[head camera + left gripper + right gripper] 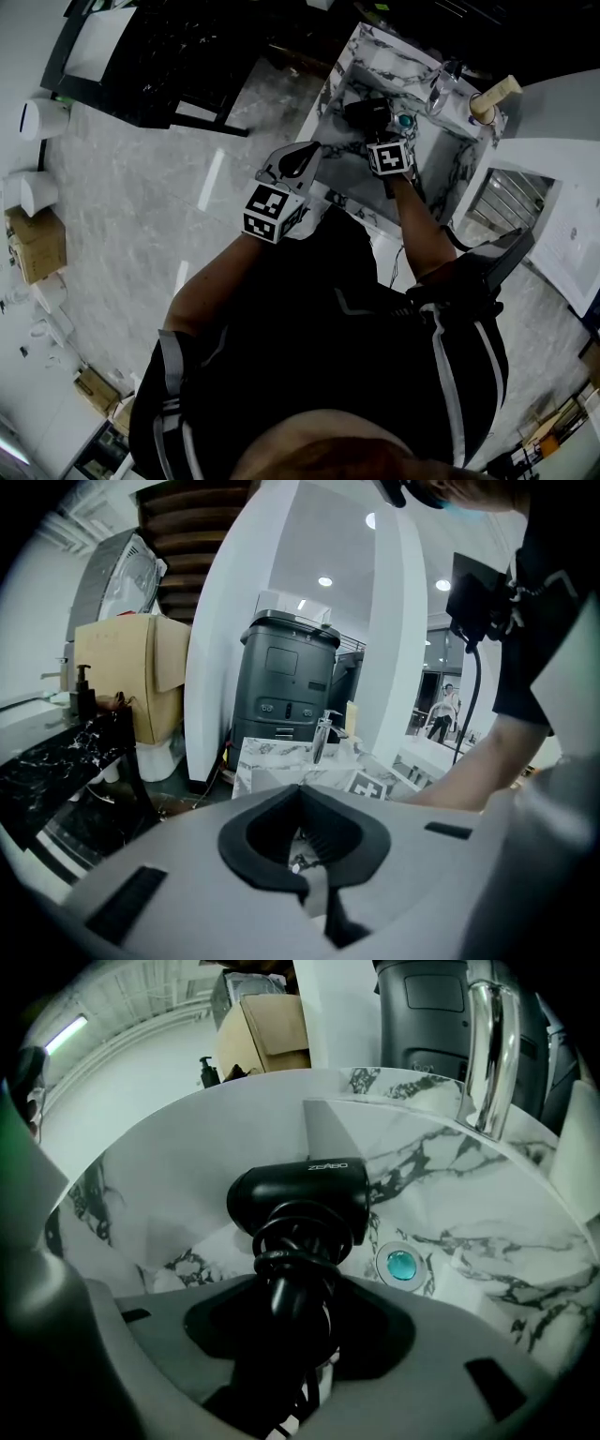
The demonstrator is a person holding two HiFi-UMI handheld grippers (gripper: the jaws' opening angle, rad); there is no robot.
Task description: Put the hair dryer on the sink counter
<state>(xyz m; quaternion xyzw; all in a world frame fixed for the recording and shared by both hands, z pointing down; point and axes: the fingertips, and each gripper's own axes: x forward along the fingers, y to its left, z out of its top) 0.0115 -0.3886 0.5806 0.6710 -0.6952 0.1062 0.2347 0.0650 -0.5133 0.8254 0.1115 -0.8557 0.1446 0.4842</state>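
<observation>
The black hair dryer [300,1199] has its cord wound round the handle. My right gripper [300,1327] is shut on that handle, and the dryer's body hangs over the white marble sink basin [178,1166], a little above it. In the head view the hair dryer [367,112] and the right gripper [377,129] are over the marble sink counter [349,58]. My left gripper [305,155] hovers off the counter's left edge, jaws together with nothing in them. The left gripper [305,855] looks across at the counter [267,761].
A chrome faucet [492,1054] rises at the basin's back right, and a teal drain plug [400,1265] lies just right of the dryer. A pale bottle [494,97] stands on the counter's far right. A dark grey bin [286,682] and a cardboard box [127,672] stand behind.
</observation>
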